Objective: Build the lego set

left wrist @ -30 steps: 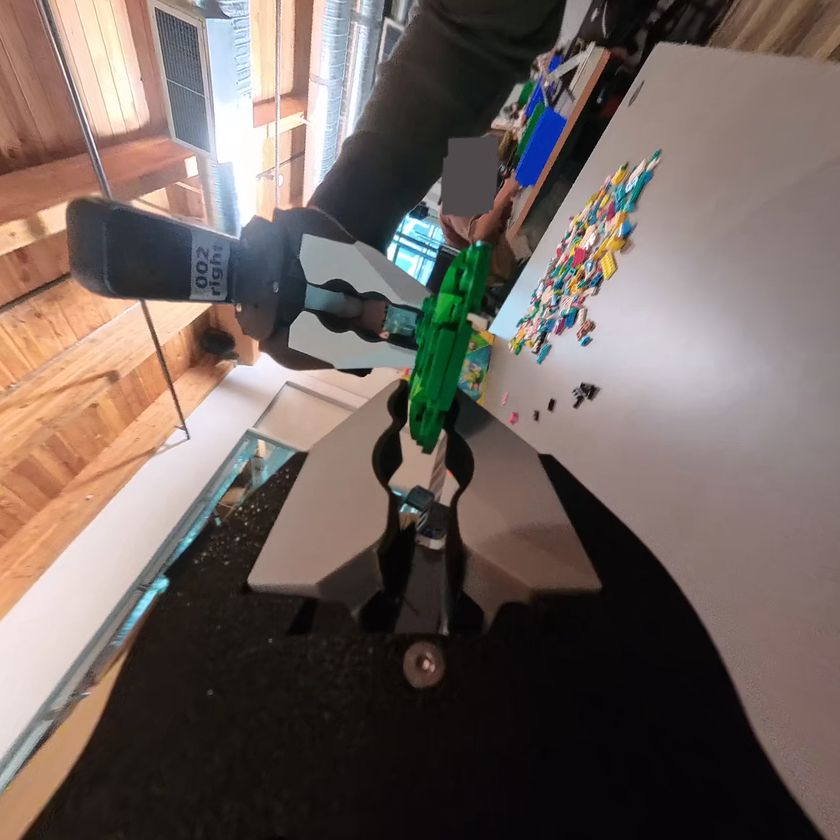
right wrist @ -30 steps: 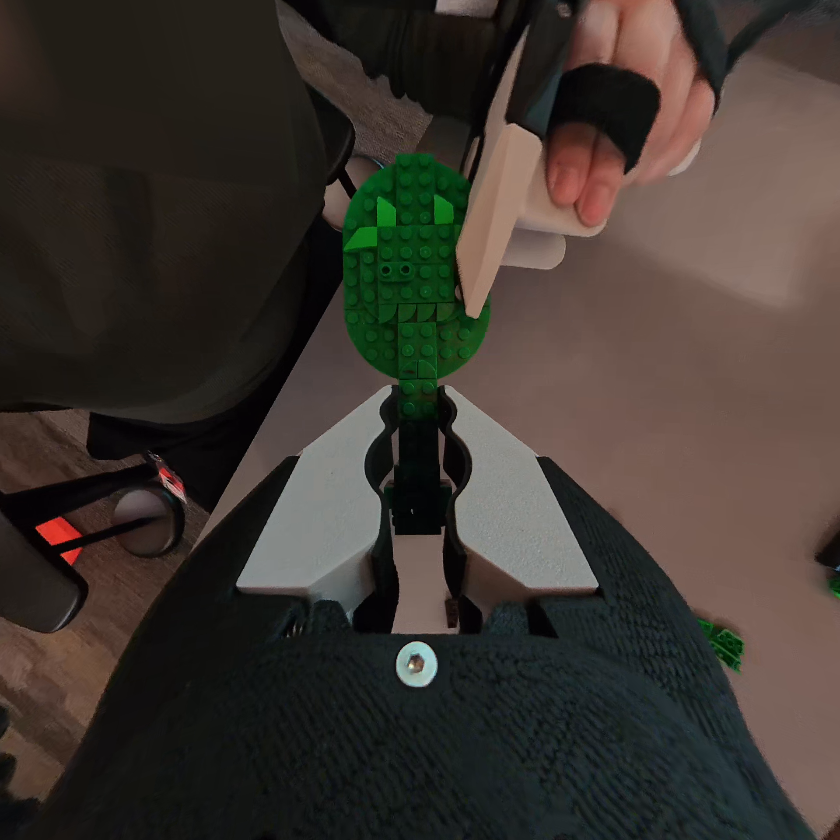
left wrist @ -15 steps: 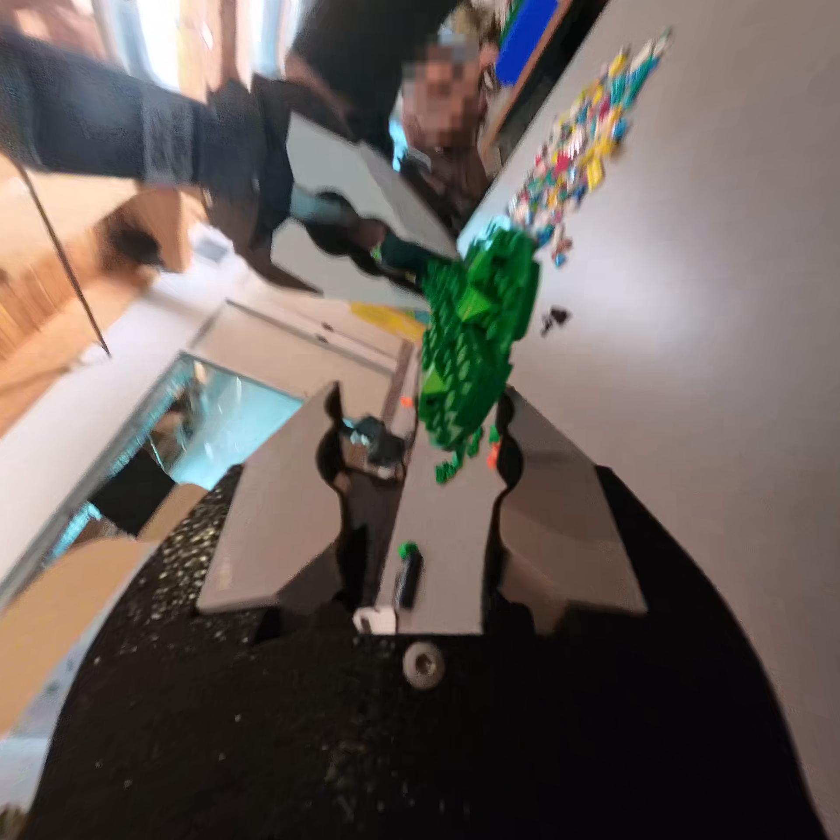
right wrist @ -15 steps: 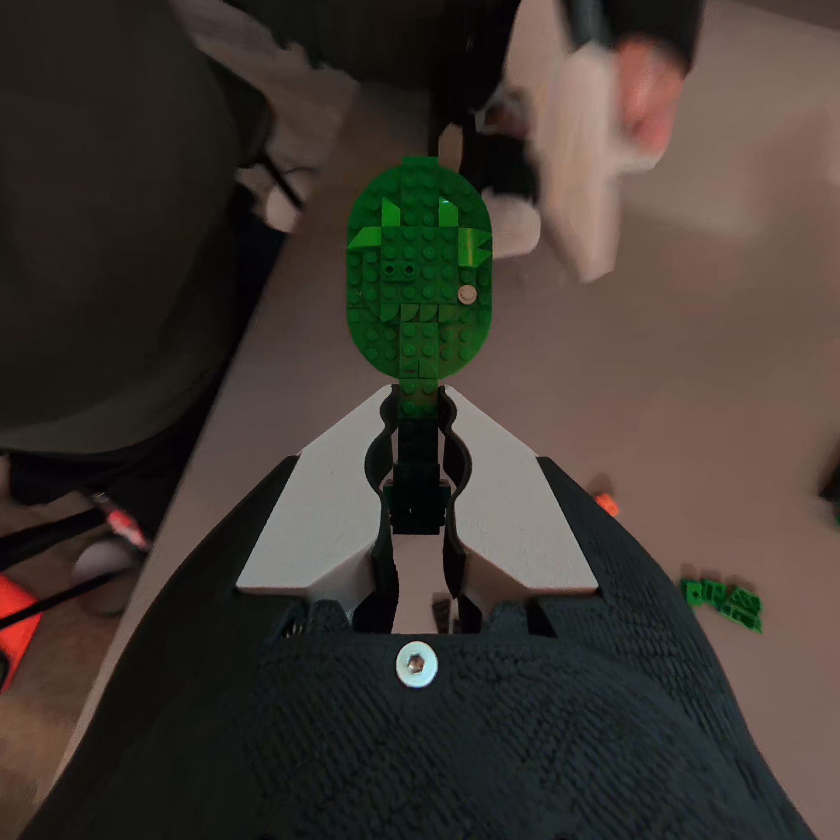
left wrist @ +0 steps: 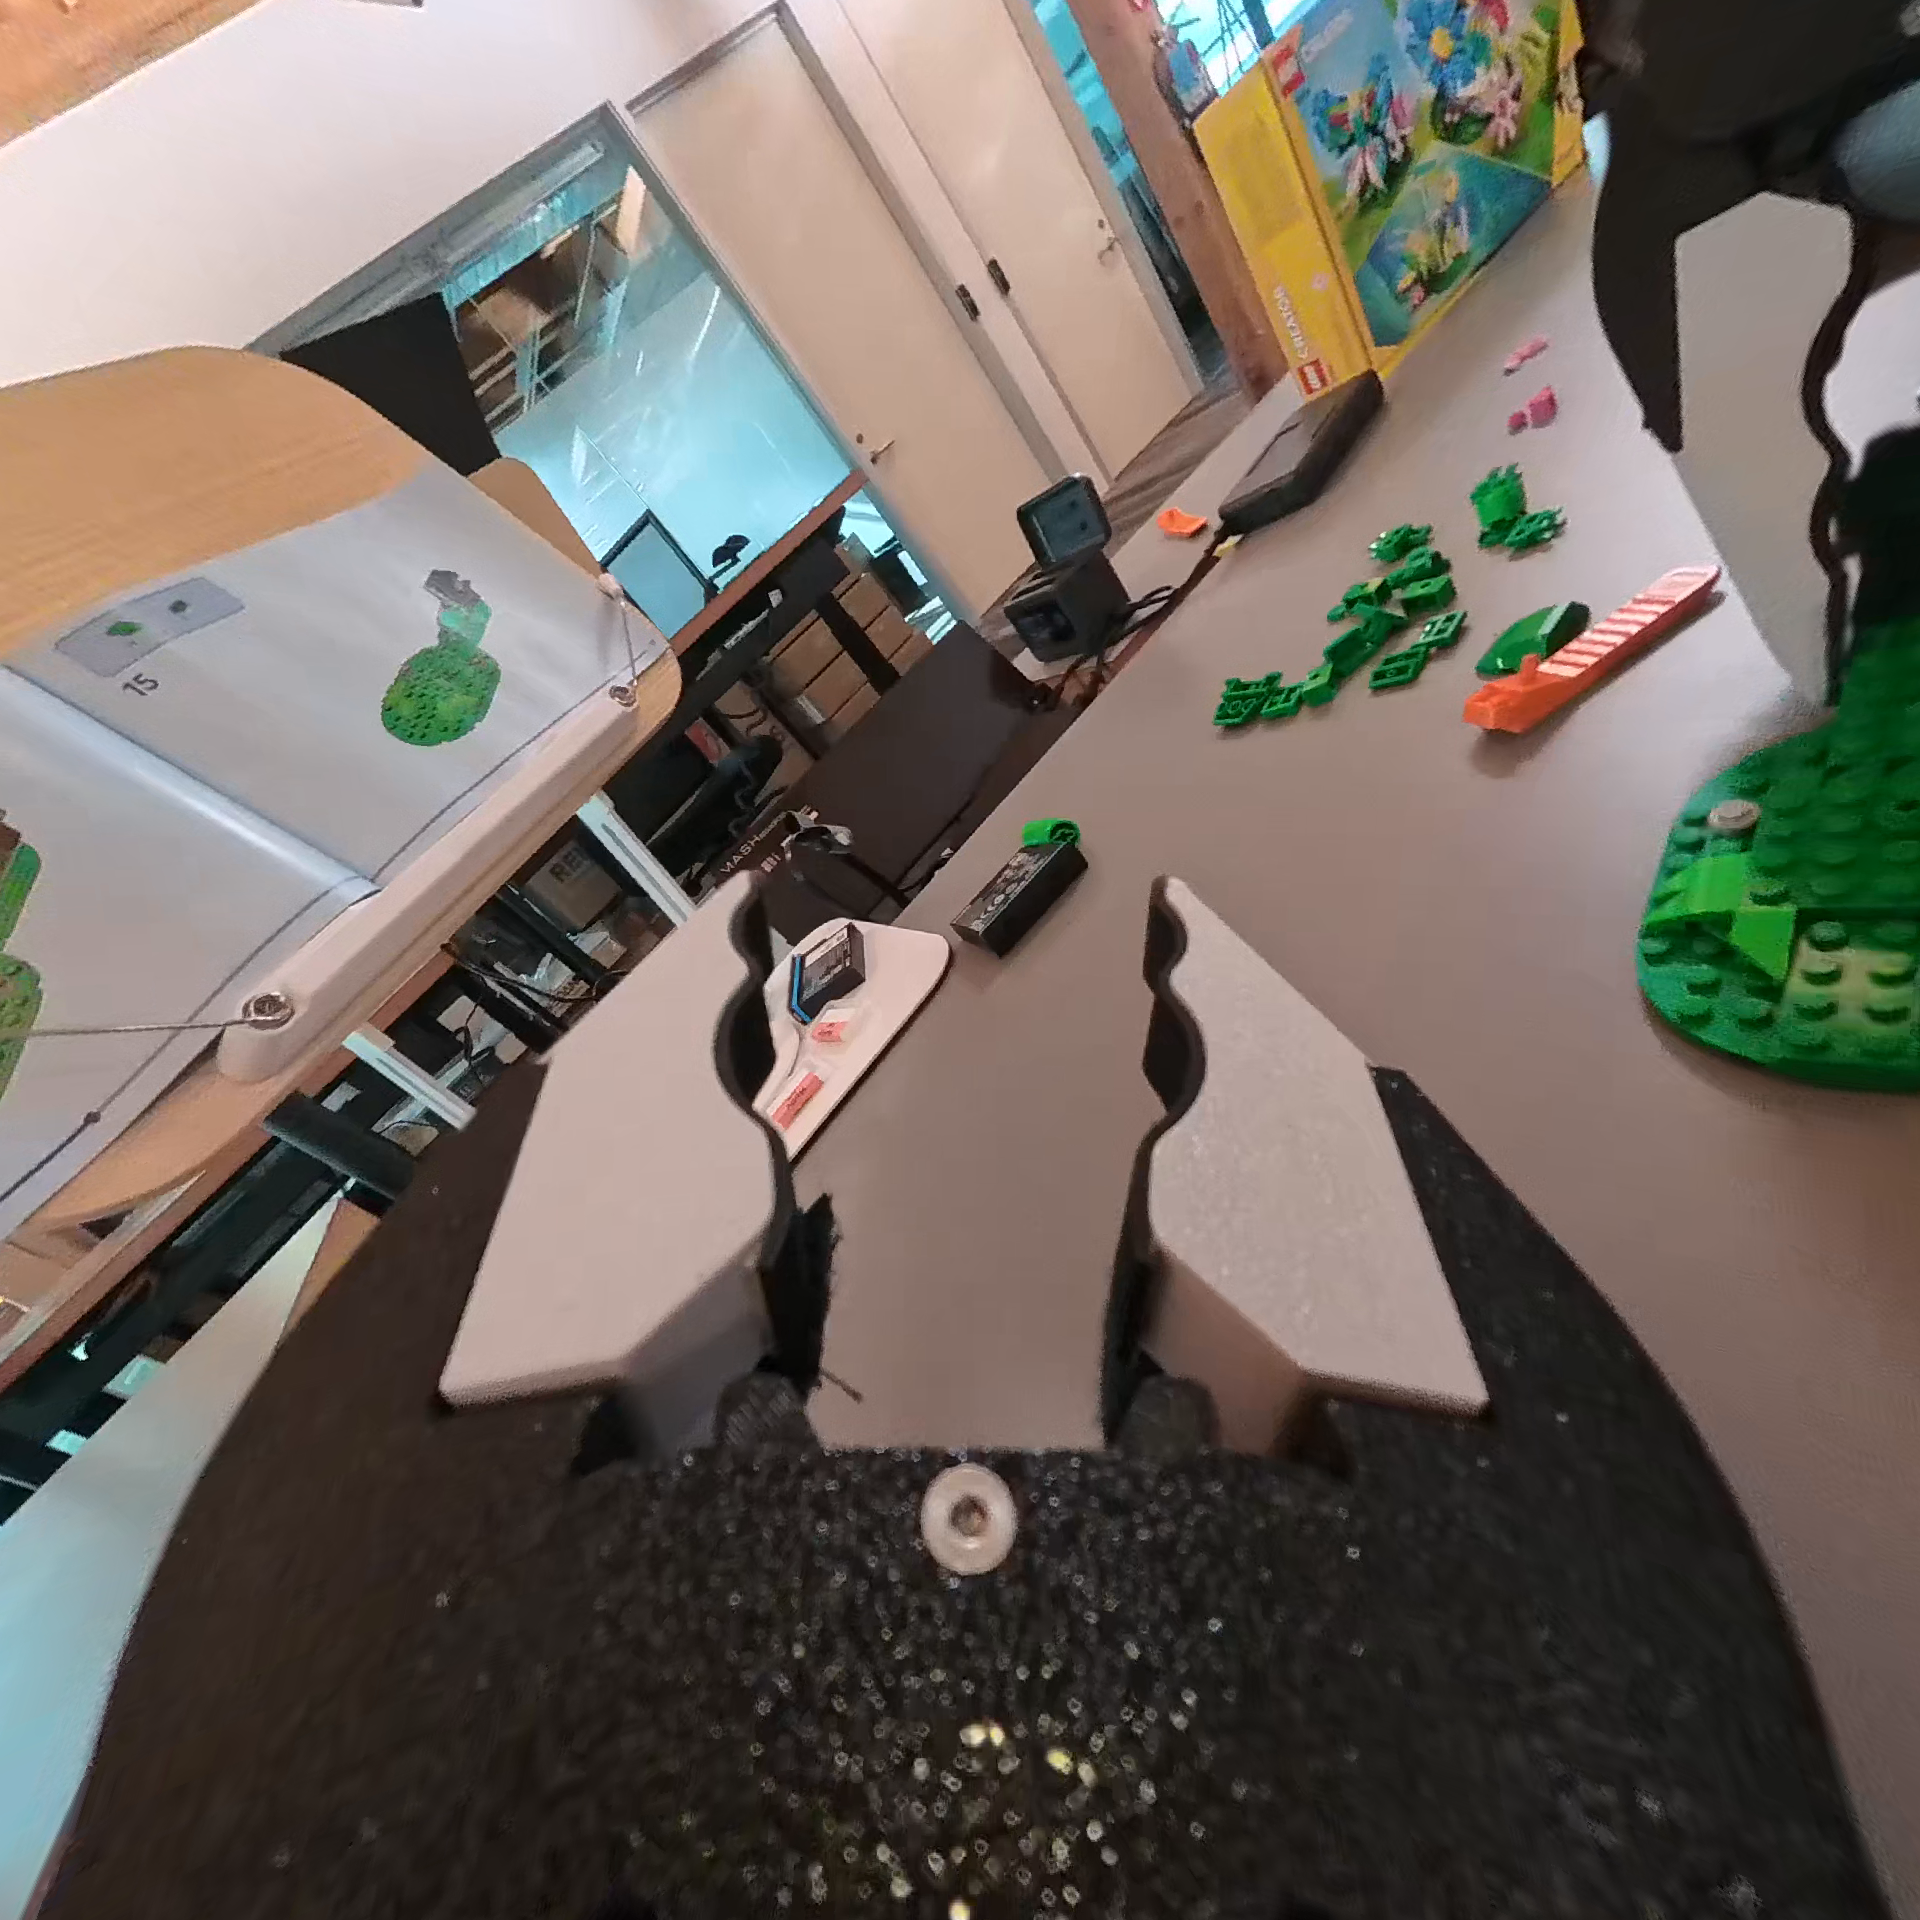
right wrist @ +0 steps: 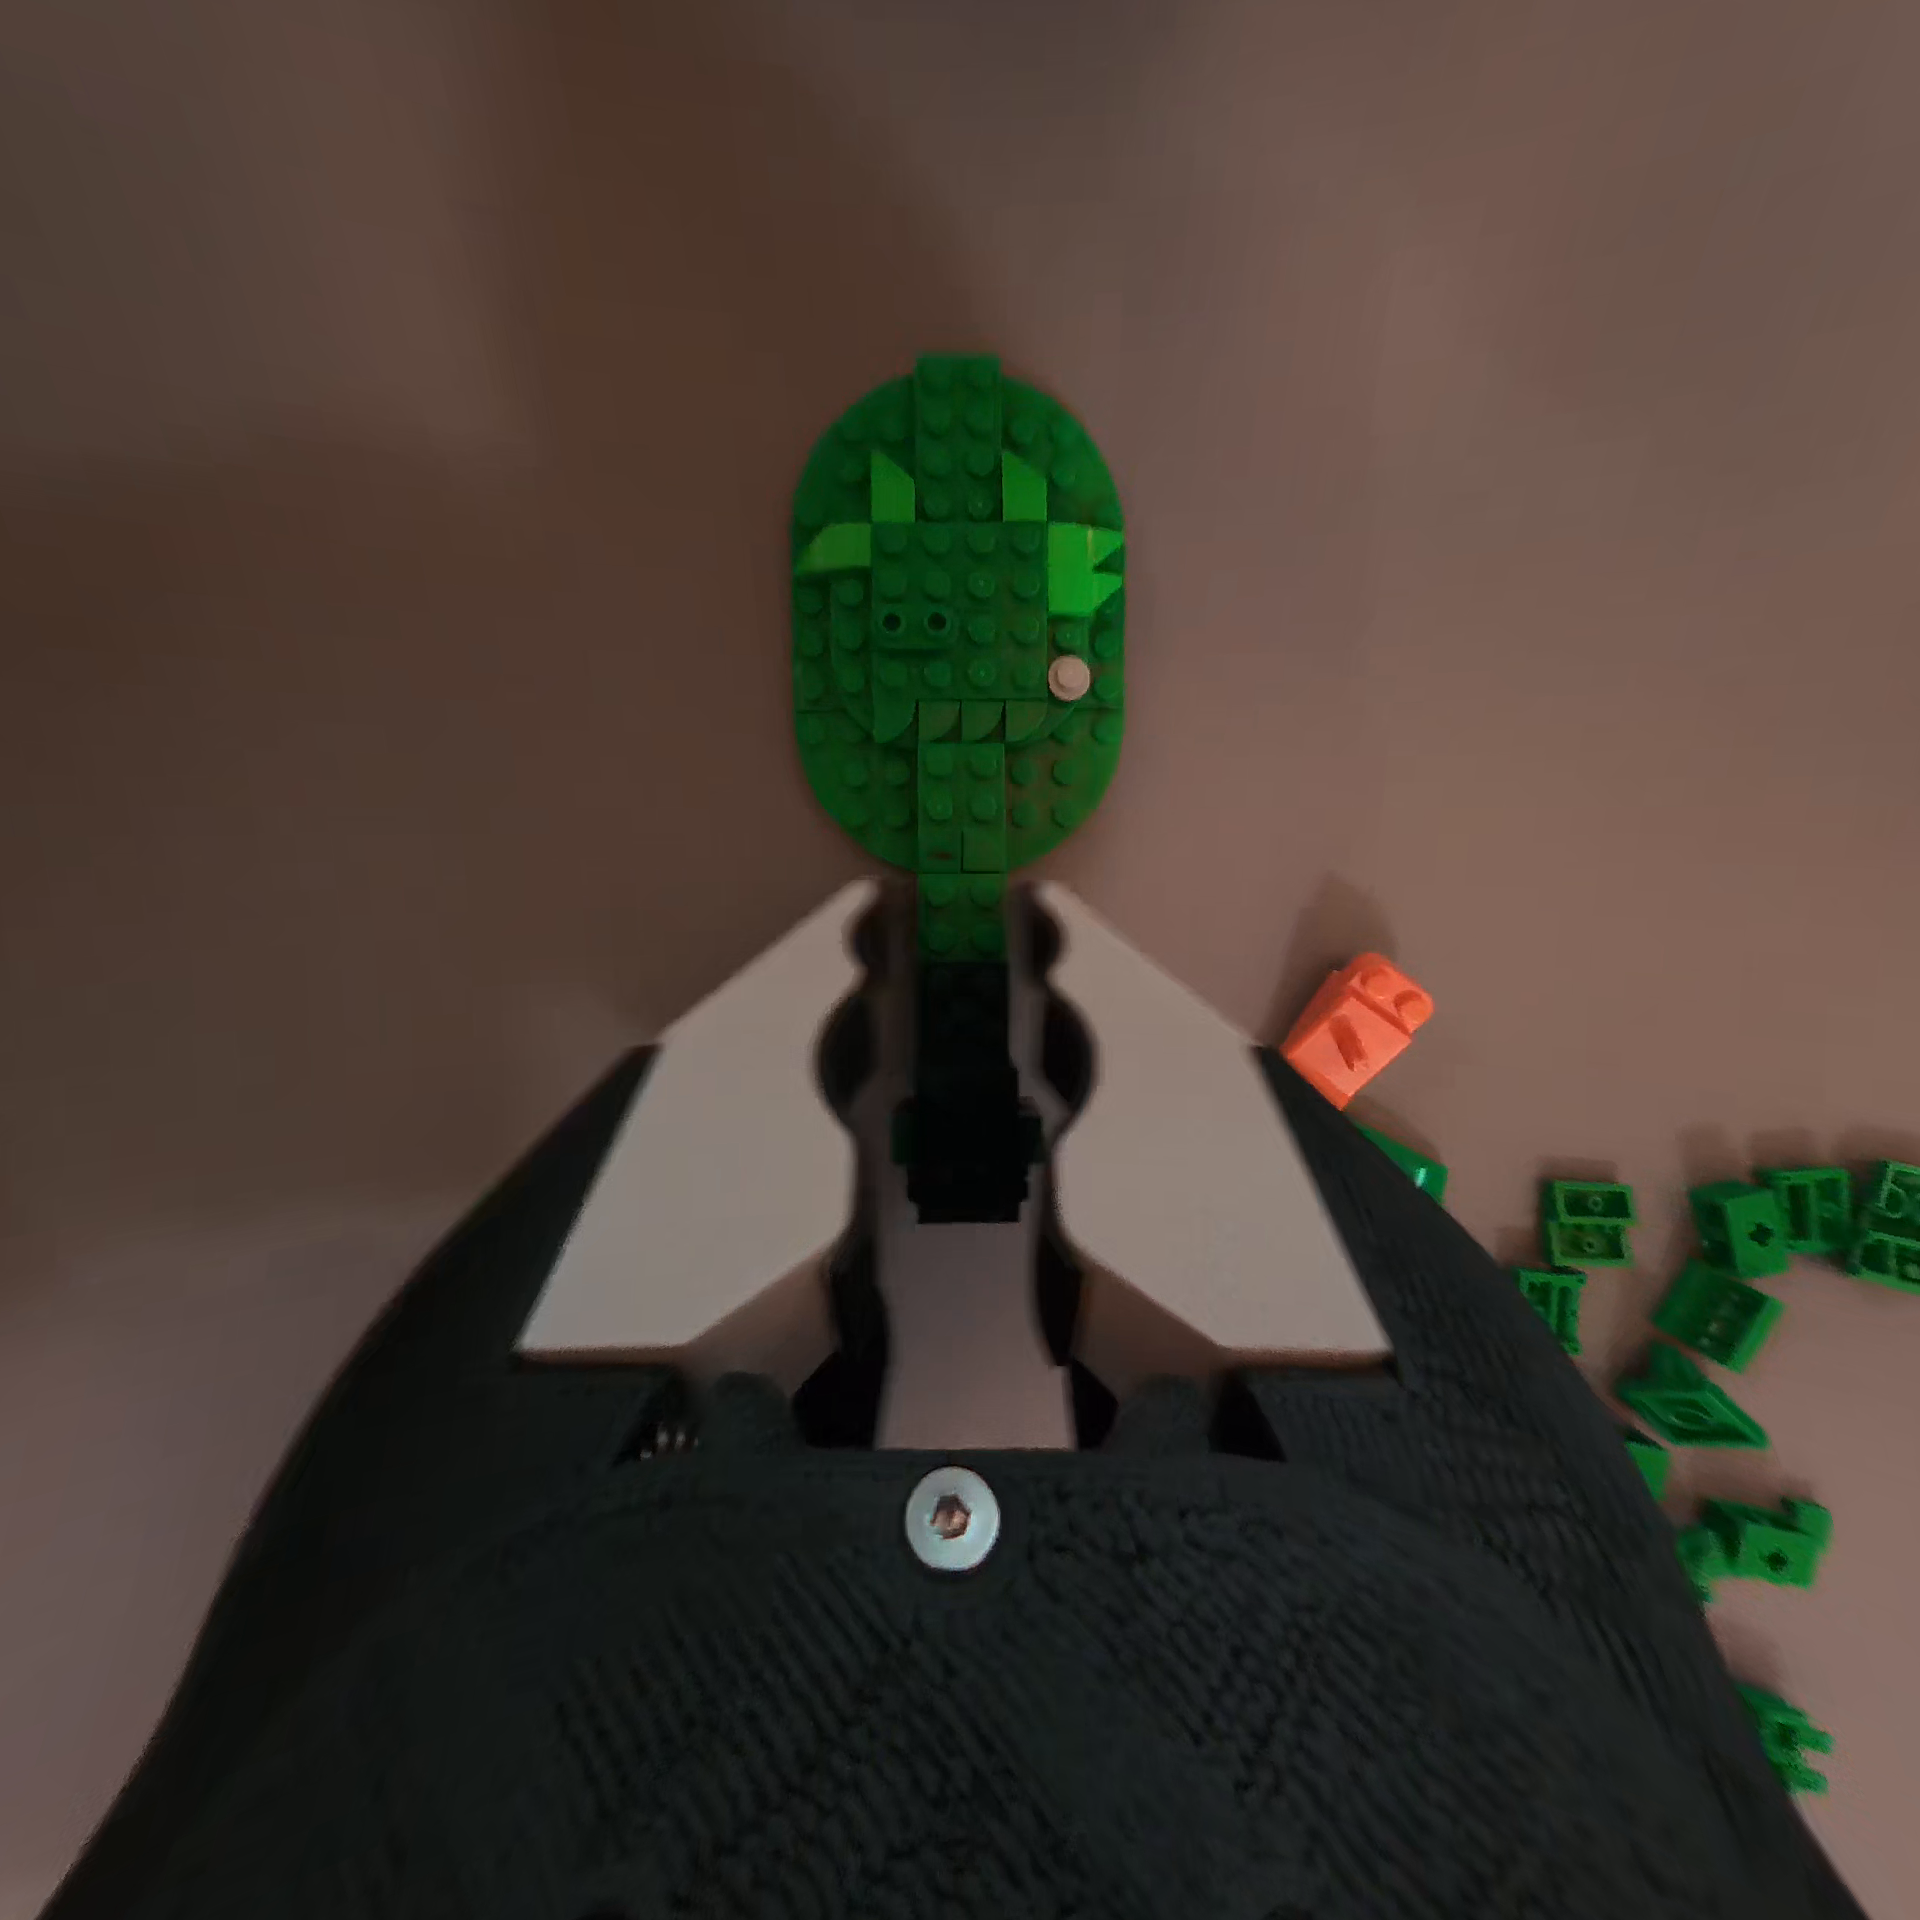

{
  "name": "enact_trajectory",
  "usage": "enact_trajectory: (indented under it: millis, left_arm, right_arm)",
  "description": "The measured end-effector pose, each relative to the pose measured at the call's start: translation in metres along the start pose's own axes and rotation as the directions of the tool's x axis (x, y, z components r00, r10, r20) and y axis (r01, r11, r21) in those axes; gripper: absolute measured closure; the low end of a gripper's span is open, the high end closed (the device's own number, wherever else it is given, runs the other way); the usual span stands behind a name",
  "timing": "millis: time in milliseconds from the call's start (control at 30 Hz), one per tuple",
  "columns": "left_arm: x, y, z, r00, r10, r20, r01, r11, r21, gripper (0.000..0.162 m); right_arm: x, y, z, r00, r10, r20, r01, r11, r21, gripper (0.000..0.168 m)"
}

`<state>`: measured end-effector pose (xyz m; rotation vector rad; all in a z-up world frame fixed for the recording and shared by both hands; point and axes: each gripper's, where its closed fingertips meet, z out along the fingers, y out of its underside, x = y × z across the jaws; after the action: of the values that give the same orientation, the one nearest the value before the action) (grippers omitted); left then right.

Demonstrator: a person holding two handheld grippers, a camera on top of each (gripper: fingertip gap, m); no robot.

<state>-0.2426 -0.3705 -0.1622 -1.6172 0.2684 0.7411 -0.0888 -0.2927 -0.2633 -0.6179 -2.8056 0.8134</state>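
My right gripper [right wrist: 958, 899] is shut on the stem of a green oval lego plate assembly [right wrist: 961, 613], held over the brown table. A small tan round stud [right wrist: 1068, 677] sits on the plate's right side. The same assembly shows at the right edge of the left wrist view [left wrist: 1808, 894], with the tan stud [left wrist: 1733, 815] on it. My left gripper [left wrist: 956, 904] is open and empty, low over the table, left of the assembly. Loose green pieces [left wrist: 1371, 634] lie farther off; they also show in the right wrist view [right wrist: 1714, 1320].
An orange brick separator [left wrist: 1579, 655] lies by the green pieces; its end shows in the right wrist view [right wrist: 1356, 1023]. An instruction booklet on a stand [left wrist: 312, 665] is at left. A yellow lego box [left wrist: 1392, 166], a small camera [left wrist: 1065, 582], a black battery [left wrist: 1018, 894] and a white card [left wrist: 894, 987] sit on the table. The tan stud [left wrist: 1733, 815] lies some 4 centimetres from my right tips, 12 centimetres from my left tips. It turns up in the right wrist view [right wrist: 1074, 672] as well.
My left gripper has let go of the assembly, opened, and swung away toward the table's far side. The tan stud now sits on the plate. The right gripper has lowered the assembly toward the table.
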Motion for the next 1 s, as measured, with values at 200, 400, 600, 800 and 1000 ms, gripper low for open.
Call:
enact_trajectory:
  millis: [200, 400, 600, 800, 1000]
  left_arm:
    - [-0.023, -0.004, -0.005, 0.980, 0.003, 0.200, 0.001, 1.000, -0.023, 0.100]
    - [0.015, -0.077, -0.004, 0.975, -0.019, 0.222, -0.023, 0.982, 0.186, 0.110]
    - [0.159, -0.163, 0.033, 0.979, -0.144, -0.145, 0.185, 0.926, 0.331, 0.119]
    - [0.270, -0.232, 0.060, 0.873, -0.206, -0.442, 0.389, 0.842, 0.374, 0.118]
    - [0.321, -0.275, 0.102, 0.854, -0.193, -0.483, 0.421, 0.801, 0.425, 0.114]
  right_arm:
    - [-0.005, -0.021, -0.073, 0.963, 0.003, -0.269, 0.092, 0.935, 0.343, 0.109]
    - [-0.018, 0.075, -0.274, 0.140, 0.448, -0.883, 0.474, 0.753, 0.457, 0.144]
    - [-0.083, 0.183, -0.348, -0.337, 0.418, -0.844, 0.319, 0.894, 0.315, 0.146]
    - [-0.109, 0.237, -0.418, -0.551, 0.357, -0.754, 0.259, 0.932, 0.252, 0.141]
    - [-0.146, 0.342, -0.439, -0.697, 0.312, -0.646, 0.089, 0.931, 0.353, 0.131]
